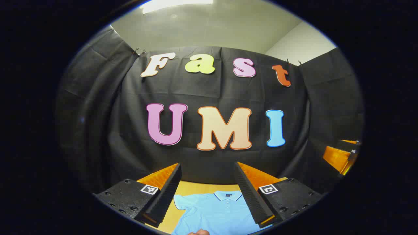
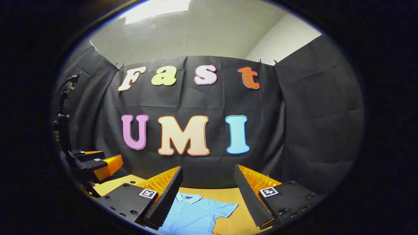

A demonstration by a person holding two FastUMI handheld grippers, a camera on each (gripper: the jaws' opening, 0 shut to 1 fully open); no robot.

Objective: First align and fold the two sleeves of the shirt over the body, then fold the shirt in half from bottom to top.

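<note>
in the left gripper view the left tool [image 1: 207, 192] hangs released above the wooden counter [image 1: 192, 188], its fingers spread over the light blue shirt [image 1: 217, 213] lying flat with collar toward the wall, and in the right gripper view the right tool [image 2: 208, 195] hangs likewise released above the shirt's sleeve [image 2: 225, 209], the left tool [image 2: 98, 164] off to the side.

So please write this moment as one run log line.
stage: before first fold | blue polo shirt: flat on table, sleeves out | left gripper: open, above | right gripper: open, above
</note>
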